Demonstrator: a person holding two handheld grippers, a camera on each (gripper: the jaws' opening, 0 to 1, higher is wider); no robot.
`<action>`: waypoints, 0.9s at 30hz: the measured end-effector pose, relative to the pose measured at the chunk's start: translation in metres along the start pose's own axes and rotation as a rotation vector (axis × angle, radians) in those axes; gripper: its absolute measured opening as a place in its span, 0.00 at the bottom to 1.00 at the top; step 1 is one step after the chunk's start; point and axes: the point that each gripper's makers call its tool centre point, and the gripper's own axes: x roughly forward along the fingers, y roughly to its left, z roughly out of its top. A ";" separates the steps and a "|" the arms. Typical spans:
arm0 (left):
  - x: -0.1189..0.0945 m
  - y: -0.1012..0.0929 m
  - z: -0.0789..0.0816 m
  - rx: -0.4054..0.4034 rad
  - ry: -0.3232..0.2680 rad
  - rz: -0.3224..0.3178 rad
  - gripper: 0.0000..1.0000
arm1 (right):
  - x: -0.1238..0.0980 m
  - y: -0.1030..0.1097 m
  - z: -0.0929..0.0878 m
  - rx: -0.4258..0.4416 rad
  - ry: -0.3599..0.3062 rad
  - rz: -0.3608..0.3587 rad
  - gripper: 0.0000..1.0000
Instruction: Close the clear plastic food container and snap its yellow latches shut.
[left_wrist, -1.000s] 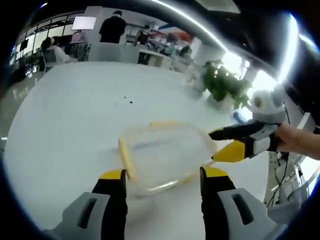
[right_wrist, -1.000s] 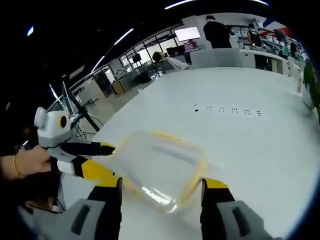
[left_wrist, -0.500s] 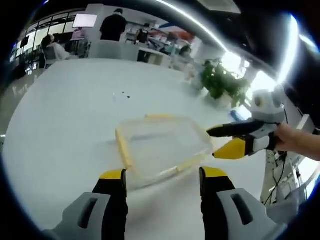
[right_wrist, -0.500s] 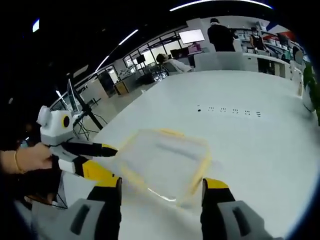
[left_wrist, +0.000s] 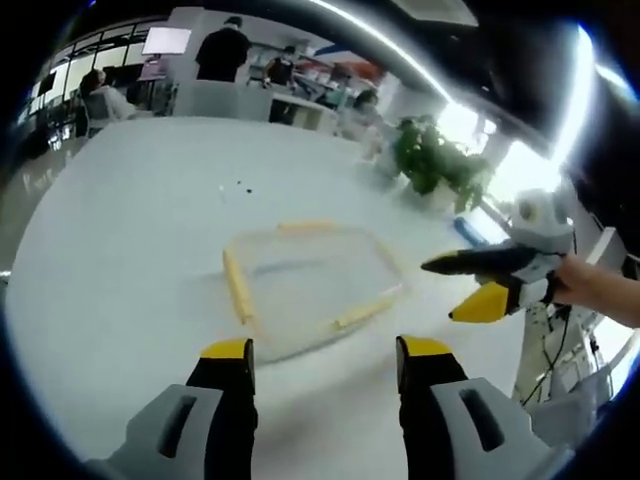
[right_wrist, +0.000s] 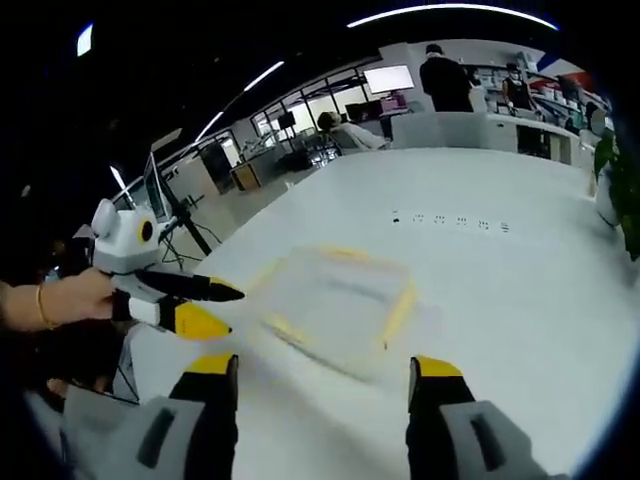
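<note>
The clear plastic container (left_wrist: 305, 290) with yellow latches lies flat on the white table (left_wrist: 120, 230), lid on. My left gripper (left_wrist: 325, 352) is open, its yellow-tipped jaws short of the container's near edge. The right gripper (left_wrist: 470, 285) enters from the right, open, apart from the container's right side. In the right gripper view the container (right_wrist: 335, 310) sits ahead of my open right gripper (right_wrist: 325, 368), with nothing between the jaws. The left gripper (right_wrist: 205, 305), held by a hand (right_wrist: 65, 300), stands left of the container with its jaws apart.
A potted plant (left_wrist: 435, 165) stands at the table's far right edge. Small dark marks (right_wrist: 450, 222) dot the tabletop beyond the container. People, desks and a screen (right_wrist: 390, 78) fill the room behind. Tripod legs and cables (left_wrist: 560, 360) stand off the table's right side.
Both grippers have drawn back from the container, which now lies flat and further ahead. The gap between each gripper and the container has widened.
</note>
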 end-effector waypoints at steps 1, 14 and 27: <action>-0.003 -0.003 0.000 0.004 -0.007 -0.004 0.56 | -0.002 0.001 0.002 0.021 -0.016 0.004 0.70; -0.047 -0.019 -0.008 0.131 -0.082 0.002 0.61 | -0.022 0.016 -0.012 -0.026 -0.009 -0.016 0.73; -0.082 -0.027 -0.022 0.167 -0.118 0.028 0.67 | -0.042 0.038 -0.034 -0.073 0.000 -0.028 0.76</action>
